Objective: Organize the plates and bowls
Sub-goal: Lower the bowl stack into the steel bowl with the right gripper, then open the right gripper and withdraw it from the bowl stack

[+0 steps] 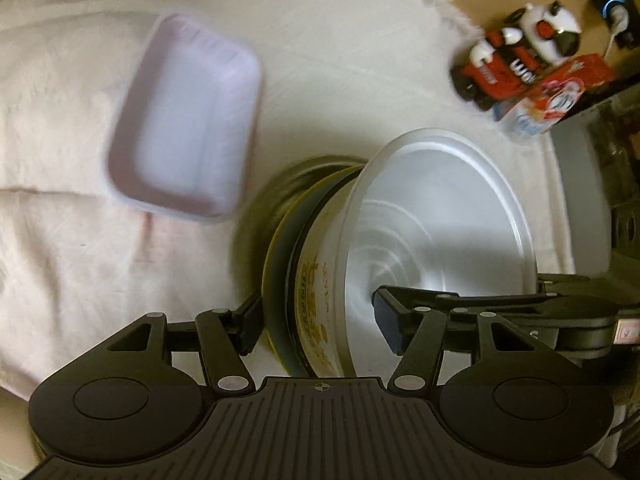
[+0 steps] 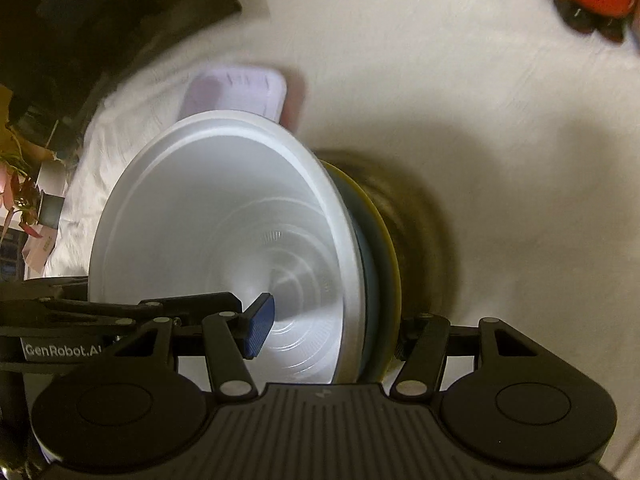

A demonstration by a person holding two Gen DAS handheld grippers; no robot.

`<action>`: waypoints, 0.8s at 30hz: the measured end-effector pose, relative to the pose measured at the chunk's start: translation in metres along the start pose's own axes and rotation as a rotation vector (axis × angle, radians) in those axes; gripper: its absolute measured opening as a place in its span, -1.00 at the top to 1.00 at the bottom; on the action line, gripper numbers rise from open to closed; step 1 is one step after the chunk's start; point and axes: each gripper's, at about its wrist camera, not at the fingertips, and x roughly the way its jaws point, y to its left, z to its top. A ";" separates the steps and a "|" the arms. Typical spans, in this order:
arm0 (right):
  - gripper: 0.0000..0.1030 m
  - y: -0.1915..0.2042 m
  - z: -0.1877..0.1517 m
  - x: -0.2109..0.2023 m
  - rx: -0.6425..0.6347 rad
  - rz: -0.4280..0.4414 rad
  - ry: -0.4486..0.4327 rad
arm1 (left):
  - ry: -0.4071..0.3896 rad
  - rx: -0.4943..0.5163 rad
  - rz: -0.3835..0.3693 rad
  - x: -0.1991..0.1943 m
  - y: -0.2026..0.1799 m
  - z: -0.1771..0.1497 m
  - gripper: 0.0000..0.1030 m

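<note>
Pinching the nested bowl stack (image 1: 400, 248) from opposite rims: left gripper (image 1: 320, 328) and right gripper (image 2: 332, 332) both clamped on it, above the white cloth (image 1: 340, 60). Keeping squeeze even, stack level, carrying toward the lilac tray (image 1: 188, 120) farther off.

Warm, dim indoor light; motion blur smears the lavender tray (image 1: 186, 118) and red toy (image 1: 516, 60) (fisheye bends the edges), with glare inside the white bowl (image 2: 224, 240).
</note>
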 end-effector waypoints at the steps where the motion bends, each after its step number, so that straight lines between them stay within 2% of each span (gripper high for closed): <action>1: -0.14 0.002 -0.001 0.006 0.011 -0.001 0.008 | 0.007 0.013 0.011 0.004 0.003 0.001 -0.22; 5: -0.19 0.005 0.000 0.022 0.019 -0.062 -0.001 | -0.024 0.085 0.056 0.006 -0.001 0.006 -0.16; 7: -0.19 0.001 0.007 0.022 0.028 -0.063 0.006 | -0.058 0.112 0.039 0.000 -0.004 0.006 0.02; 9: -0.20 -0.001 0.014 0.023 0.000 -0.085 0.013 | -0.074 0.121 0.040 -0.004 -0.006 0.006 0.11; 12: -0.20 0.010 0.018 0.018 -0.078 -0.150 -0.009 | -0.081 0.064 0.032 -0.004 -0.002 0.003 0.14; 18: -0.20 0.028 0.022 0.005 -0.147 -0.206 -0.060 | -0.068 -0.010 -0.027 -0.001 0.012 -0.003 0.12; 24: -0.20 0.043 0.020 -0.008 -0.227 -0.275 -0.041 | -0.130 -0.070 -0.111 -0.002 0.026 -0.006 0.11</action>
